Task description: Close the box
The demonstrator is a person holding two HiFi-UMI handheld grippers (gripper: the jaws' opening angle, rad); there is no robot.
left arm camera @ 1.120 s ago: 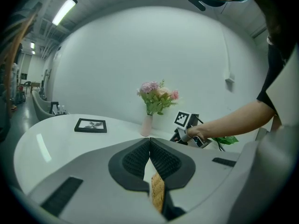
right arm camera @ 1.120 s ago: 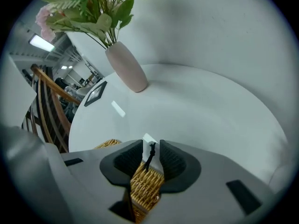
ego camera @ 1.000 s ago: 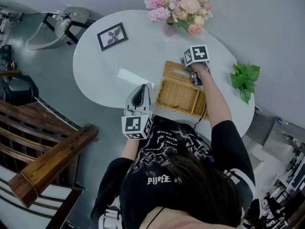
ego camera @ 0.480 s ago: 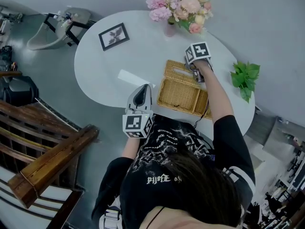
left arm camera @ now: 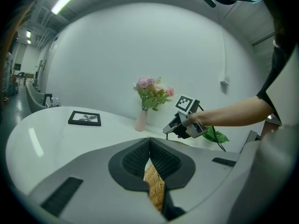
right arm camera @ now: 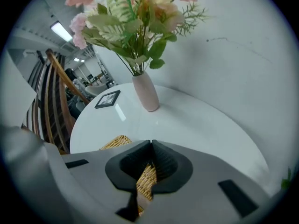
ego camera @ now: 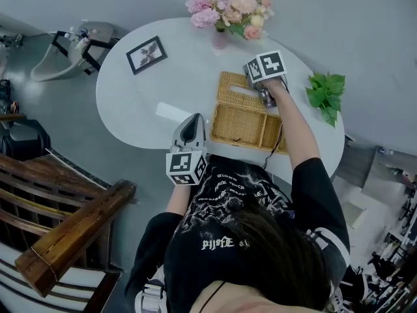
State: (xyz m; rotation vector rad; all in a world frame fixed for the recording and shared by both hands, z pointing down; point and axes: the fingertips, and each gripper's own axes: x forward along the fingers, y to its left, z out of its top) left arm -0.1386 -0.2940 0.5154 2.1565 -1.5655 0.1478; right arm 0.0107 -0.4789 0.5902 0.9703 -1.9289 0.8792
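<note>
A wicker box (ego camera: 251, 128) stands open on the white round table (ego camera: 130, 93), its lid (ego camera: 234, 89) lying back on the far side. My right gripper (ego camera: 266, 99) points steeply down at the lid's right end. Its jaws have just been closing and now are shut on the lid's woven edge (right arm camera: 145, 178). My left gripper (ego camera: 195, 120) sits at the box's left wall. In the left gripper view, the left gripper (left arm camera: 149, 142) is shut with wicker (left arm camera: 154, 188) pinched between its pads. The right gripper (left arm camera: 182, 125) shows beyond them, held above the box.
A pink vase of flowers (ego camera: 225, 8) stands at the table's far edge, with a framed picture (ego camera: 144, 54) to its left. A green plant (ego camera: 324, 91) lies at the right. A white paper strip (ego camera: 171, 111) rests near the left gripper. A wooden railing (ego camera: 58, 233) runs lower left.
The right gripper's jaws, open around a black loop on the lid a second ago, have shut on the lid and risen with it. The left gripper has stayed in place.
</note>
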